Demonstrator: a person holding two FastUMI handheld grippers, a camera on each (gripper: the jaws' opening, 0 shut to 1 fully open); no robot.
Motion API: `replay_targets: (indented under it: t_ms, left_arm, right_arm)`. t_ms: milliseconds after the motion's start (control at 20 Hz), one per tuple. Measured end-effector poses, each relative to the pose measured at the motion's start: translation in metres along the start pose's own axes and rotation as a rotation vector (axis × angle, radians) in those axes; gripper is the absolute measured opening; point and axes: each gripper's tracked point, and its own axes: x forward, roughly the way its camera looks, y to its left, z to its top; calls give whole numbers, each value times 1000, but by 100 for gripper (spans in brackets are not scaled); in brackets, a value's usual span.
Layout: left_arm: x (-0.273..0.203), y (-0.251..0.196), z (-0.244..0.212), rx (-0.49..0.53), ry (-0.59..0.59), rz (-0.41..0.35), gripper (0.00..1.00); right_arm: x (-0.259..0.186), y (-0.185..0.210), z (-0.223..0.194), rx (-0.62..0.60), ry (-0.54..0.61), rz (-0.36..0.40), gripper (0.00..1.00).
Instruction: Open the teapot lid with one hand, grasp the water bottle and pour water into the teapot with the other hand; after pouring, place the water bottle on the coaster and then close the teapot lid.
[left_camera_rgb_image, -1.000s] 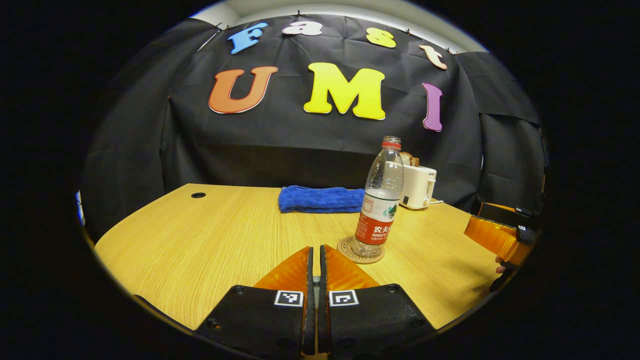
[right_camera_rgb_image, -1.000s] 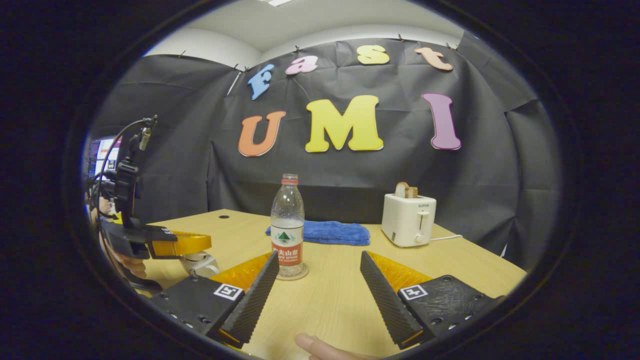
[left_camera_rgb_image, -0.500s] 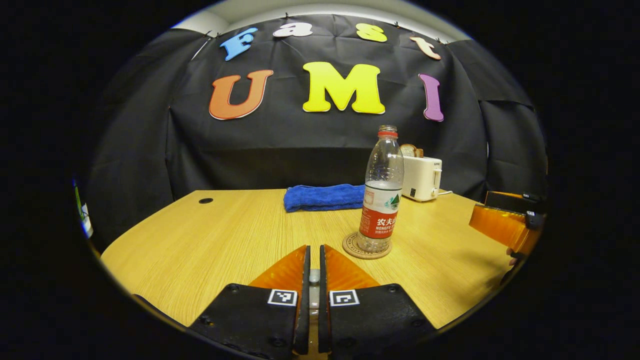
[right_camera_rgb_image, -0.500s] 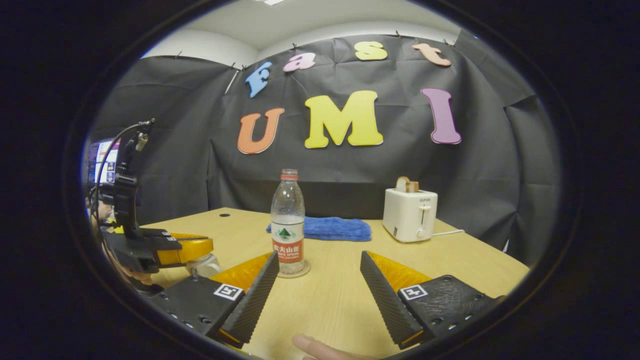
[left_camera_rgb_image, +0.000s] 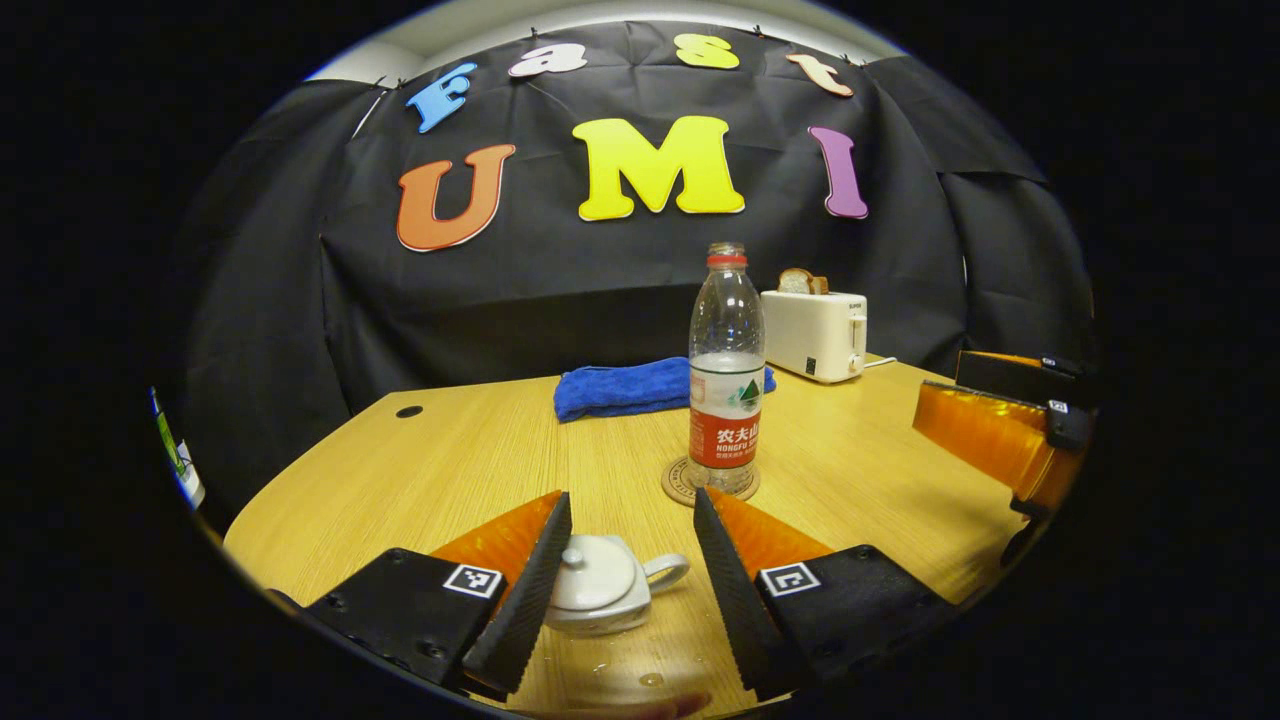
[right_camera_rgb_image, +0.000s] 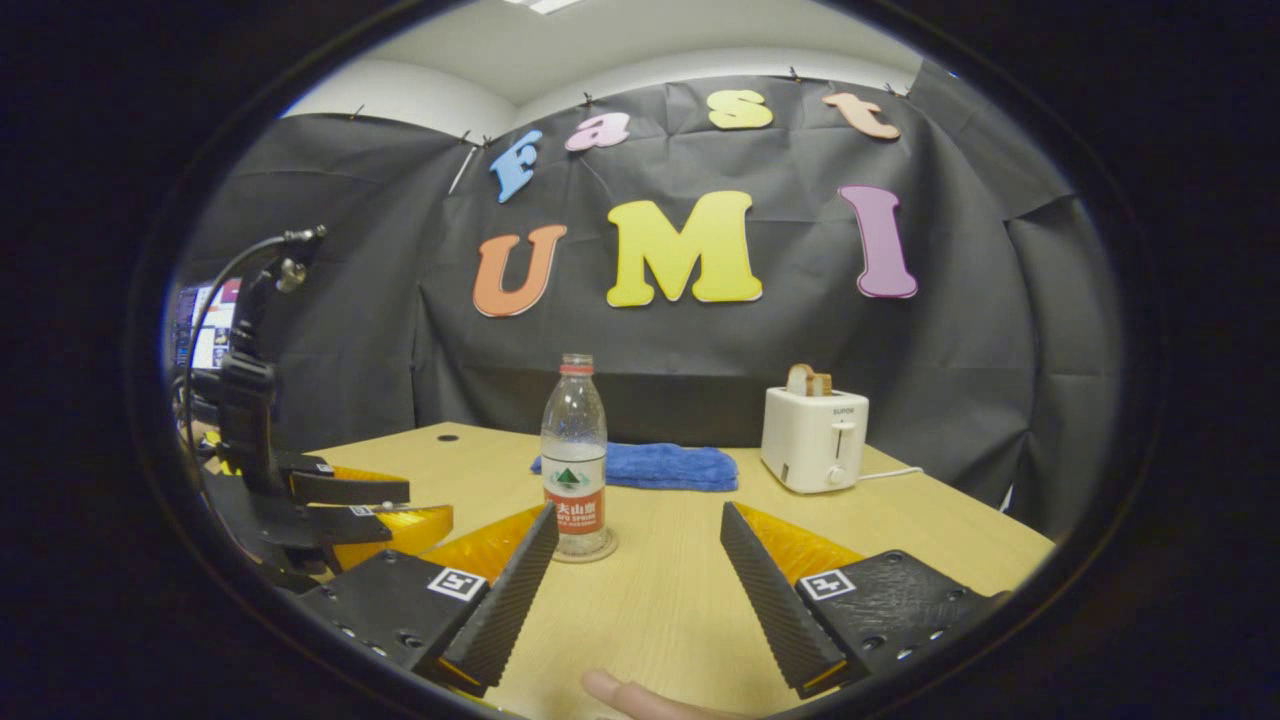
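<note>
Looks basically done: water bottle (left_camera_rgb_image: 727, 385) upright on coaster (left_camera_rgb_image: 709, 483), lid (left_camera_rgb_image: 592, 577) on teapot (left_camera_rgb_image: 603, 593) on tabletop (left_camera_rgb_image: 450, 470). Left claw (left_camera_rgb_image: 626, 545) spread wide around teapot, not touching; right claw (right_camera_rgb_image: 640, 560) wide, empty. Nothing left, I'd guess.

- The right gripper (right_camera_rgb_image: 640, 590) holds its jaws wide apart, with nothing between them.
- The water bottle (right_camera_rgb_image: 574, 470) stands upright on the coaster (right_camera_rgb_image: 587, 549) at 12 o'clock.
- The blue towel (right_camera_rgb_image: 660, 467) lies behind it.
- The toaster (right_camera_rgb_image: 815, 440) is at 1 o'clock.
- The left gripper (right_camera_rgb_image: 385, 505) is at 9 o'clock, jaws apart.
</note>
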Motion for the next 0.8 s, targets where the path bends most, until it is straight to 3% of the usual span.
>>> replay_targets:
  t_ms: [50, 150, 400, 550, 650, 800]
  left_arm:
    - [-6, 3, 11, 2, -26, 13, 82]
    - [-20, 5, 34, 5, -86, 35, 100]
    - [-57, 10, 75, 8, -161, 74, 99]
    - [-79, 11, 87, 14, -167, 81, 96]
    - [-92, 15, 92, 2, -166, 89, 99]
    - [-105, 21, 91, -35, -139, 94, 99]
  right_arm:
    - [-2, -2, 3, 3, -1, -8, 98]
    - [-9, -7, 13, 8, -11, -26, 98]
    - [-29, -21, 35, -6, -22, -89, 99]
    - [-43, -24, 49, 21, -14, -105, 96]
    - [-52, -21, 55, 69, -2, -89, 98]
    - [-68, -30, 70, 68, -16, -131, 98]
